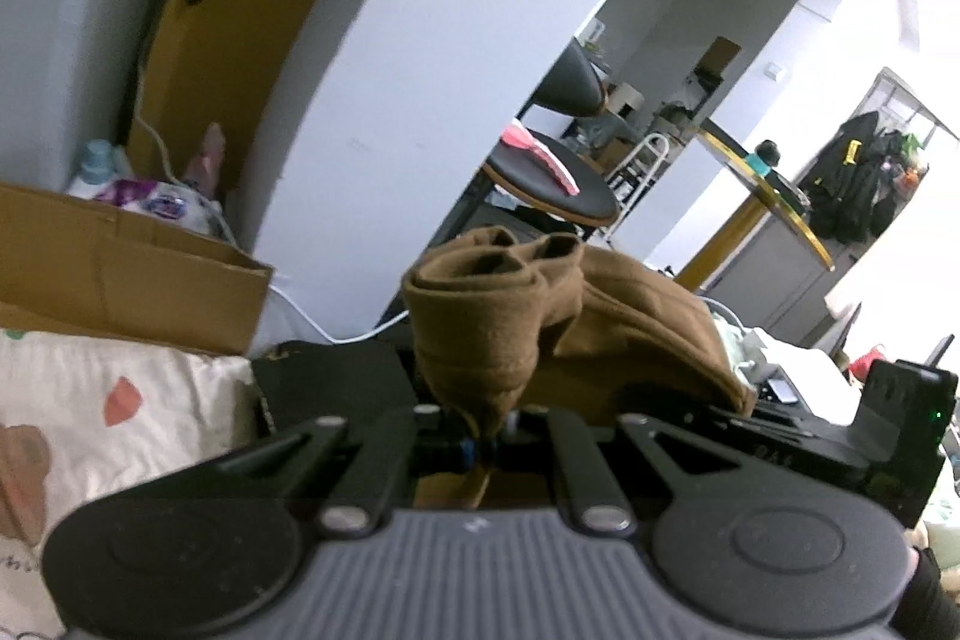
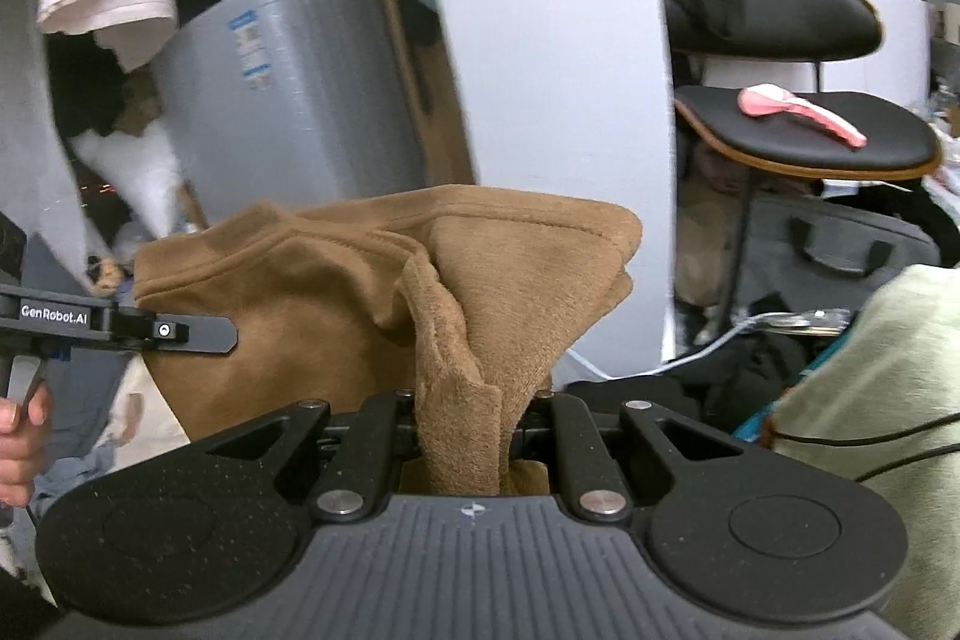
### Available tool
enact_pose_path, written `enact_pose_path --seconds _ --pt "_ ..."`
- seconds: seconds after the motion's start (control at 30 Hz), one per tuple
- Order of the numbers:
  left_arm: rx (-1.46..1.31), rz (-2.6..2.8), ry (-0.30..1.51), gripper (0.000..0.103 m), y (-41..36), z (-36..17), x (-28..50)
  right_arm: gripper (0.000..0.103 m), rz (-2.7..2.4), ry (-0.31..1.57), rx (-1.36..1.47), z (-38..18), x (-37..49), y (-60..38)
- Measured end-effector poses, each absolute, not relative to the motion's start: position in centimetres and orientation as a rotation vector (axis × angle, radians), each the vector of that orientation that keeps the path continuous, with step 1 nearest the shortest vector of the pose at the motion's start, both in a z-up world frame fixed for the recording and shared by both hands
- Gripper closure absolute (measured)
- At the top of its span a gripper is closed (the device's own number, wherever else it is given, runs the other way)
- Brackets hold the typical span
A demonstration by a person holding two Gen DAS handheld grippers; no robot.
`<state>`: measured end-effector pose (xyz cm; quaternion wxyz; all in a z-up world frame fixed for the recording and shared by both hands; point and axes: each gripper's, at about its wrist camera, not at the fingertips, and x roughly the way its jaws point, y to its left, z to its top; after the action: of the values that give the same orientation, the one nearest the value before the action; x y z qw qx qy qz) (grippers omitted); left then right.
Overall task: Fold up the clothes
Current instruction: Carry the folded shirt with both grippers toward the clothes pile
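Brown fleece garment [image 2: 336, 292] hangs in the air between your two grippers, bunched and partly folded, not resting on anything visible. At the left, your left gripper [image 1: 480, 430] has its jaws pressed nearly together, pinching a rolled edge of the fabric; a cardboard box [image 1: 132, 274] and a patterned cloth [image 1: 120, 400] lie beyond it to the left. In the right wrist view that same gripper reaches in from the left edge, held by your hand [image 2: 21, 436]. Farther right, your right gripper [image 2: 465, 436] pinches a thick fold of fleece. Behind, a black chair [image 2: 804, 136] carries a pink object [image 2: 798, 112] on its seat.
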<state>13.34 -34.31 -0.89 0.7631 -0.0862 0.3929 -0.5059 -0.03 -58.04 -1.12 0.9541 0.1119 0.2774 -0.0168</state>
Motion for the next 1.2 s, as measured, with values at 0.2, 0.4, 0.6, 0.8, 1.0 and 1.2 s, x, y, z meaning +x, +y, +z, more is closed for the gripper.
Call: enact_pose_path --seconds 0.2,0.4,0.6,0.8,1.0,1.2 --pt "-0.199 -1.164 0.884 0.098 -37.3 -3.2 13.7 0.092 -0.102 0.576 0.213 -2.6 0.0 -60.8" --pt "-0.193 -1.206 0.911 0.098 -39.2 -5.4 14.1 0.092 -0.147 0.604 0.221 -4.4 0.2 -63.0" --pt "-0.193 -1.215 0.926 0.098 -39.3 -7.3 14.9 0.092 -0.163 0.632 0.223 -6.9 1.1 -63.8" --pt "-0.181 -1.200 0.952 0.098 -40.0 -9.7 16.6 0.092 -0.178 0.650 0.243 -9.6 2.3 -64.0" --pt "-0.167 -1.196 0.974 0.098 -41.1 -11.9 18.3 0.092 -0.172 0.677 0.281 -12.2 3.7 -65.4" --pt "-0.156 -1.201 0.999 0.098 -42.7 -14.5 20.1 0.092 -0.182 0.710 0.291 -14.8 5.3 -66.6"
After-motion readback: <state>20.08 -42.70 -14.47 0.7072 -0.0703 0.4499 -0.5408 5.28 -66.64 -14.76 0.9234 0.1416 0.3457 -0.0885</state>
